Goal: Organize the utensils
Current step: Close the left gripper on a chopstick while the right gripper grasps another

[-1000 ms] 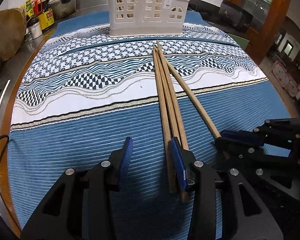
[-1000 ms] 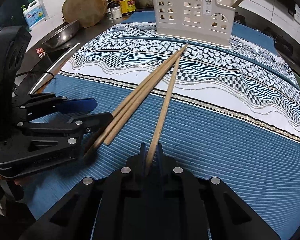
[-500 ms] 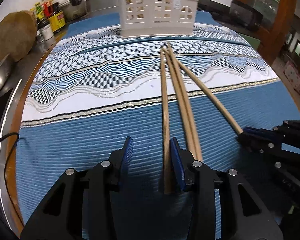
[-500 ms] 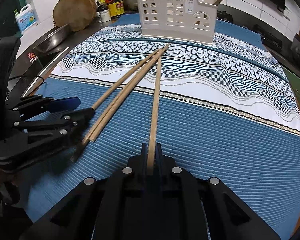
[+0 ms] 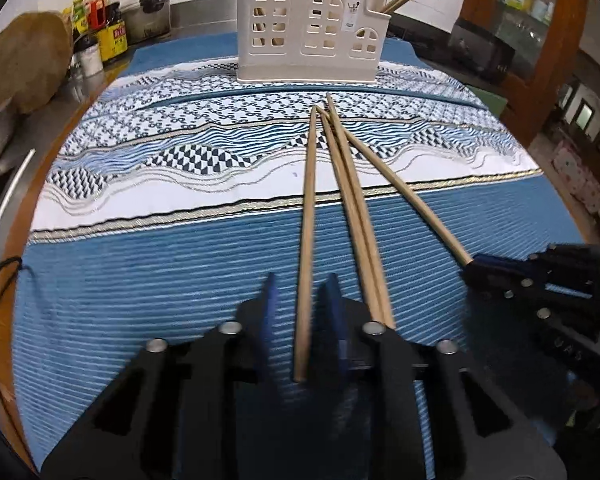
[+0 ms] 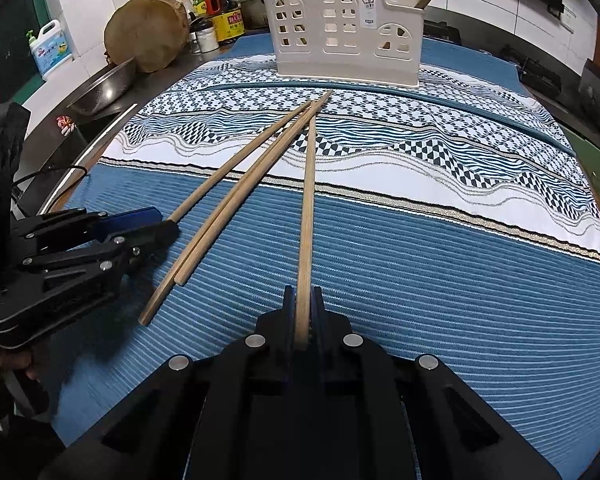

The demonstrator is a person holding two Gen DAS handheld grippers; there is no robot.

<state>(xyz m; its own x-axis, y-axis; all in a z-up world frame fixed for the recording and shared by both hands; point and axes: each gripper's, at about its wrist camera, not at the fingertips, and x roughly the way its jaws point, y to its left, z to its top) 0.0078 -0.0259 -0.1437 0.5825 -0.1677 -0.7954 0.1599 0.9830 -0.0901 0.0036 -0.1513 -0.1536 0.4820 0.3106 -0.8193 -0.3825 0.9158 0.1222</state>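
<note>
With the right gripper [image 6: 303, 312] clamped on one chopstick [image 6: 309, 200], the left gripper [image 5: 302, 312], jaws closing around another chopstick [image 5: 309, 216], should centre it before lifting.

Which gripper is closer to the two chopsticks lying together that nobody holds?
Left. The left gripper sits right beside the loose pair, its jaws closing around another chopstick. The right gripper is farther, shut on the far chopstick.
</note>
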